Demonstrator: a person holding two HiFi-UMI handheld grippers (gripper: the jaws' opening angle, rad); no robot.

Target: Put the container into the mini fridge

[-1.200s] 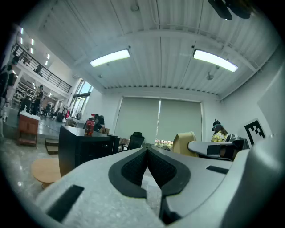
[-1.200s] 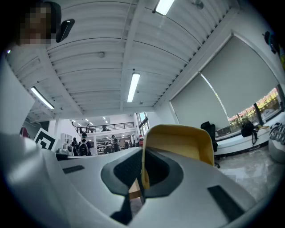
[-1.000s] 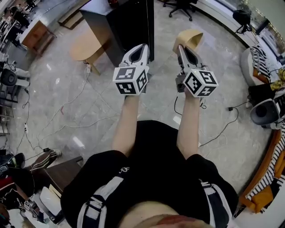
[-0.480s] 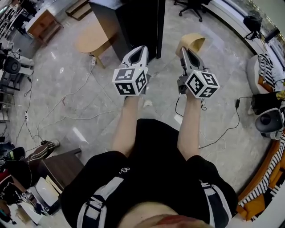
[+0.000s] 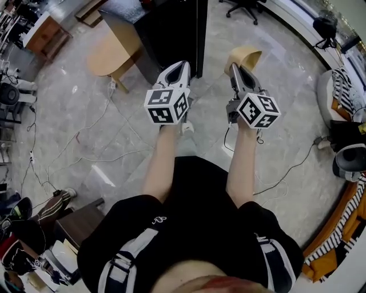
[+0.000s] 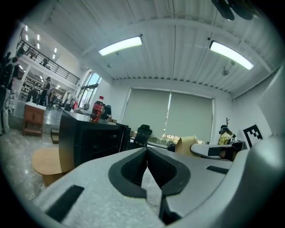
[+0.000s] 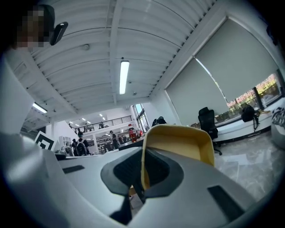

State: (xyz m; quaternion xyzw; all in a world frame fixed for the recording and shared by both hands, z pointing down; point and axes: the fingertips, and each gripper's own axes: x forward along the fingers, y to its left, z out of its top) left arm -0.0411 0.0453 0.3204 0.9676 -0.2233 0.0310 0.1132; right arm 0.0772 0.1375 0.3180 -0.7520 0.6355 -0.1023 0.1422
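Note:
A tan, shallow plastic container is held by its rim in my right gripper, which is shut on it; in the right gripper view the container stands up from between the jaws. My left gripper is held level beside it, shut with nothing in it, and its pads meet in the left gripper view. A black box-shaped cabinet stands on the floor just beyond both grippers. It also shows in the left gripper view, with a red bottle on top.
A round wooden table stands left of the black cabinet. Cables trail over the marble floor. An office chair is at the back, and a sofa with striped cloth at the right. A dark side table is at lower left.
Both grippers keep their pose and their hold. The floor scene has shifted slightly under them, and a shoe now shows below the left gripper.

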